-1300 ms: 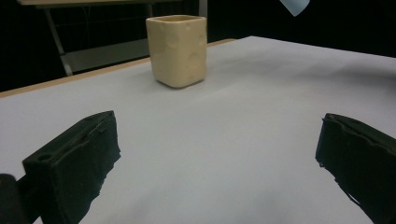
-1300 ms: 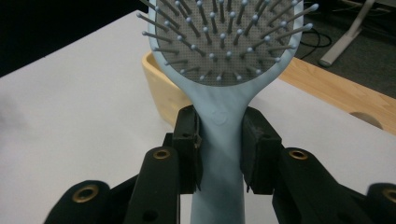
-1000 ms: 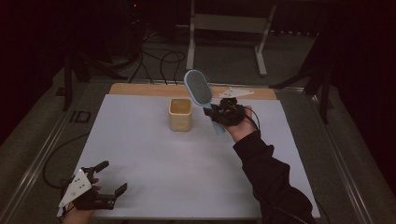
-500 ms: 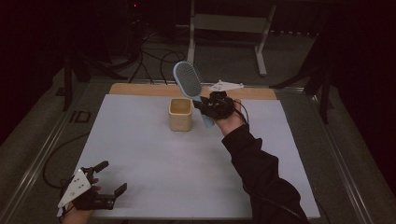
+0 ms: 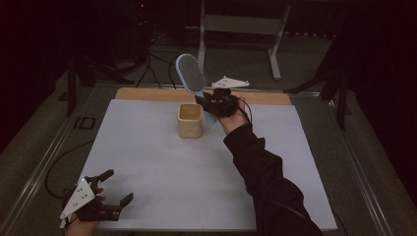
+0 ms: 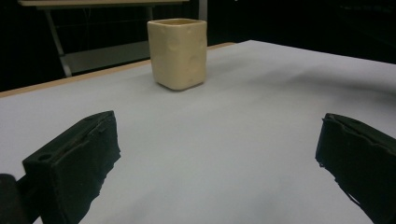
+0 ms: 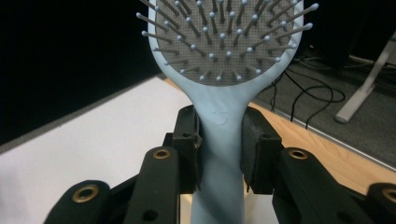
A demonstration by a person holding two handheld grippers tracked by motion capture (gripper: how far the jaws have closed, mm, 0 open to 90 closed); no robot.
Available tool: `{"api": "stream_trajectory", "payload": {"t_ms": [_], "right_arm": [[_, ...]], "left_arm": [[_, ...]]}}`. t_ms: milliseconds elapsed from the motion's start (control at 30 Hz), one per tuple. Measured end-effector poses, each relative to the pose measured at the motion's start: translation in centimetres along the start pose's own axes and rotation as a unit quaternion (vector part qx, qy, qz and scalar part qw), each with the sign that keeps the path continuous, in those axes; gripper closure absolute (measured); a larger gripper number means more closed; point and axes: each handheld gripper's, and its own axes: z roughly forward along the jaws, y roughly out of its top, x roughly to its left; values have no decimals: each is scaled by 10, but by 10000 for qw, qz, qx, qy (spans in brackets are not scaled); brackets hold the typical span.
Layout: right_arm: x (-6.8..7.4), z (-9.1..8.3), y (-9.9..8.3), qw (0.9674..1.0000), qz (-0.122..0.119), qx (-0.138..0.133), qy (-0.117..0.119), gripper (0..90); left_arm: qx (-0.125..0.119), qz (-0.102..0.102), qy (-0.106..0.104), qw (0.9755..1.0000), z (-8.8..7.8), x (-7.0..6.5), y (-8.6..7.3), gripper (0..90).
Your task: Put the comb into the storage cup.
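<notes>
A pale blue hairbrush is held up in the air by its handle, bristle head tilted up and to the left, above and just right of a cream square cup on the white table. My right gripper is shut on the hairbrush handle, both pads pressing its sides below the bristle head. My left gripper rests at the table's near left corner, open, with nothing between its wide-spread jaws; the left gripper view looks across the table at the cup.
A wooden strip runs along the table's far edge. Behind it stand a metal stand and cables on the floor. Dark surroundings ring the table.
My right gripper has carried the hairbrush leftward, from right of the cup to nearly over its right edge. The left gripper has not moved.
</notes>
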Motion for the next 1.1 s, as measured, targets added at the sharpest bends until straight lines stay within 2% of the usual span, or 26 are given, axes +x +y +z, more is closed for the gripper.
{"api": "stream_trajectory", "payload": {"t_ms": [167, 367, 867, 1100], "right_arm": [[2, 10, 5, 9999, 44, -162, -13, 703], [3, 21, 7, 9991, -45, -404, 82, 703], [0, 48, 10, 9981, 30, -612, 89, 703], [-2, 59, 11, 9963, -112, -833, 161, 703]], "left_arm": [[-19, -7, 2, 10000, -1, 0, 0, 0], [-30, -14, -7, 10000, -1, 1, 0, 0], [-63, -53, -7, 10000, -3, 1, 0, 0], [-83, -77, -3, 9999, -3, 1, 0, 0]]}}
